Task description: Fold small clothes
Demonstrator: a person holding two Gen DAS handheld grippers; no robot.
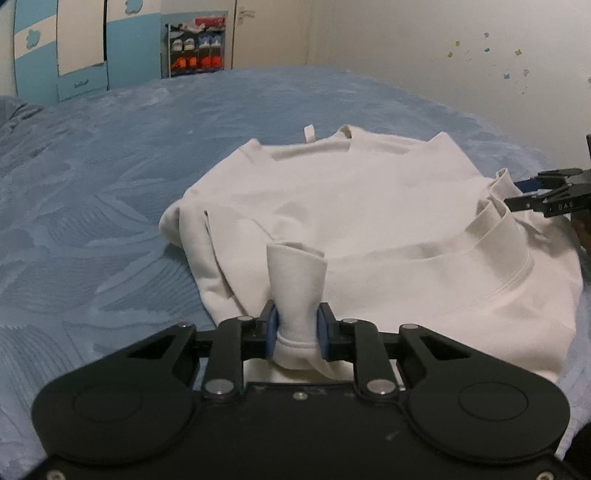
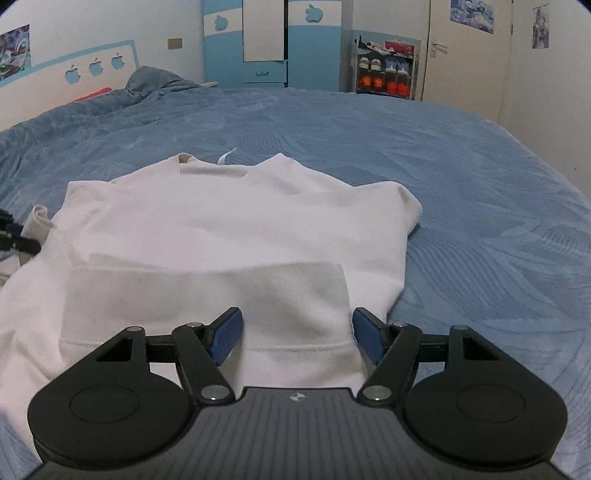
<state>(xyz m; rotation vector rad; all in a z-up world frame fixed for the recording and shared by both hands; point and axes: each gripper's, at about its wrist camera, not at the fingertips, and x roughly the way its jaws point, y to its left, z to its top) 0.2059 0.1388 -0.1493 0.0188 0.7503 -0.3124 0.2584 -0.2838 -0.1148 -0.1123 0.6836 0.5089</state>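
Left gripper (image 1: 295, 326) was clenched on a bunched ribbed cuff (image 1: 296, 284) of the white sweatshirt (image 1: 369, 206), the blue pads (image 1: 270, 328) pressed against either side of the gathered fabric, which stood up in a rolled tube between them. Right gripper (image 2: 297, 338) was released, blue pads (image 2: 225, 338) spread wide with the sweatshirt's hem band (image 2: 295, 347) lying between and under them, neither pad visibly touching cloth; in the left wrist view the same gripper (image 1: 526, 192) showed at the right edge, its fingertips just beside the other sleeve cuff (image 1: 498, 192); whether they touched it could not be told. Left gripper also showed at the left edge of the right wrist view (image 2: 18, 242), next to its raised cuff (image 2: 37, 225). Sweatshirt lay spread flat on a blue textured bedspread (image 2: 480, 184), collar end far from both cameras, a small white loop tag (image 1: 309, 132) sticking out past the neckline; one sleeve was folded across the body near the hem. Beyond the bed: a blue-and-white wardrobe (image 2: 273, 44) with apple-shaped cutouts, a shoe rack (image 2: 386, 66) holding white, blue and orange shoes beside a cream door (image 2: 469, 55), posters (image 2: 472, 10) on the door and wall. Small butterfly stickers (image 1: 491, 59) dotted the white wall in the left wrist view. A rumpled blue duvet (image 2: 155, 85) was heaped near the headboard (image 2: 74, 70)
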